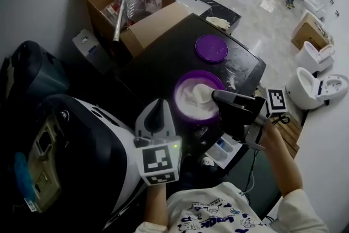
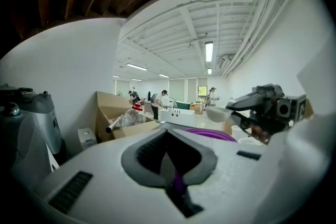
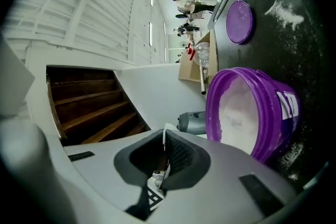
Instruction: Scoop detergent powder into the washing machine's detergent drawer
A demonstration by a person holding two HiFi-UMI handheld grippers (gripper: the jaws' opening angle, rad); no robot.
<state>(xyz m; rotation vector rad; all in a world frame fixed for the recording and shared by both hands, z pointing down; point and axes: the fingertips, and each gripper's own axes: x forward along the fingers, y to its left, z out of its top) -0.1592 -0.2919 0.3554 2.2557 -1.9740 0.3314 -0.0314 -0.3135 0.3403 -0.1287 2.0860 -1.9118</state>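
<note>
Nearest, the clenched, empty left gripper [image 1: 159, 102] idles while the right gripper [image 1: 214, 96] grasps a white plastic scoop [image 1: 202, 93] over the round purple powder tub [image 1: 199, 72].

— By what are the things carried?
— A black top [image 1: 163, 57], speckled with pale dust, is seen at the middle of the scene.
— What is set directly on it?
— A purple tub [image 1: 178, 90] filled with white powder [image 1: 191, 106] is stood upright toward the near right. A flat purple lid [image 1: 211, 48] is laid farther off, apart from the tub.
— Anything loose?
— A smear of spilled powder [image 1: 232, 77] is spread near the right edge, between tub and lid.
— And at the far edge?
— A pale crumpled cloth [image 1: 218, 22] is seen there; whether it is borne by the same top cannot be told.
</note>
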